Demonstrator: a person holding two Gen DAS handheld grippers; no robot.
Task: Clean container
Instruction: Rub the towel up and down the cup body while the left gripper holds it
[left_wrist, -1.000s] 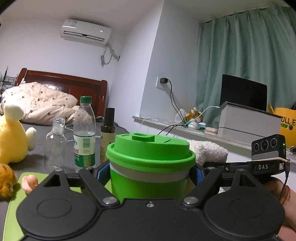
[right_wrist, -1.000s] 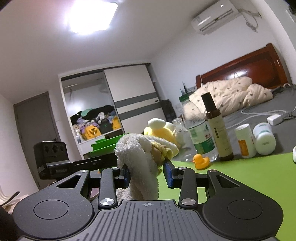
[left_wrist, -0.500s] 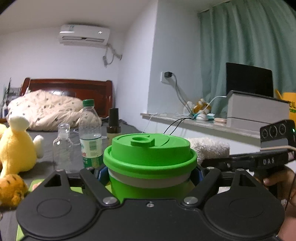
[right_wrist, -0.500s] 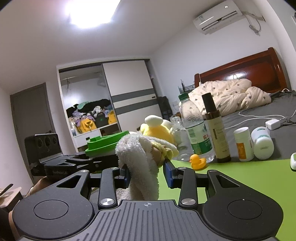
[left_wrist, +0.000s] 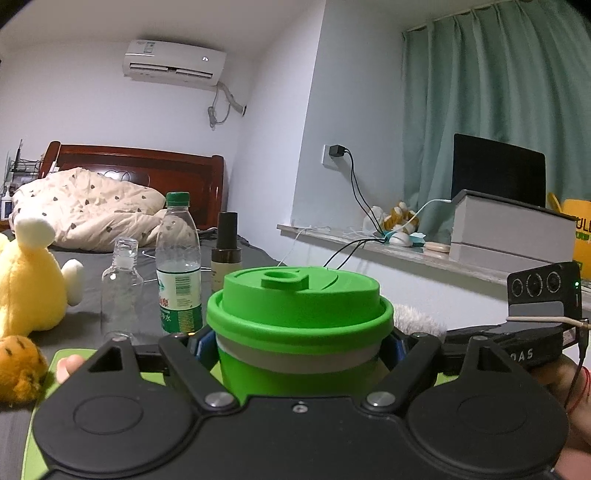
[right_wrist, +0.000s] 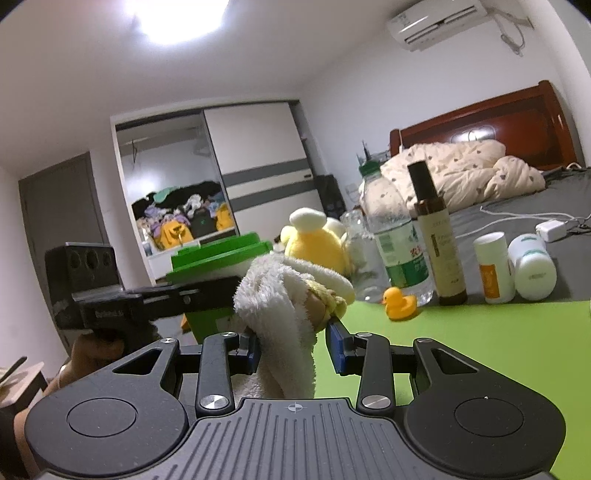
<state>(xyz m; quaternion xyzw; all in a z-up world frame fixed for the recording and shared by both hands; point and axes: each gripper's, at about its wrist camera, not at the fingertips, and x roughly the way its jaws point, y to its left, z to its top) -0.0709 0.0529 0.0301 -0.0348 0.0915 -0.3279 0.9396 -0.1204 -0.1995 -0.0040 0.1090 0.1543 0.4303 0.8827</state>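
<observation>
left tongs pinch a green cup with its lid on, blue pads pressed to the grey band on both sides; the cup is upright, held above the green mat. right tongs pinch a white cloth between blue pads; the cloth bunches above the pads and hangs down below them. in the right view the cup sits just left of the cloth, close to it; whether they touch cannot be told. in the left view the cloth shows just right of the cup, behind its rim. a hand grips the left handle. beyond, at the mat's far edge: a rubber duck, a water bottle, a dark-capped bottle, an empty clear bottle, a yellow plush. two white jars stand right of these. a bed lies behind.
</observation>
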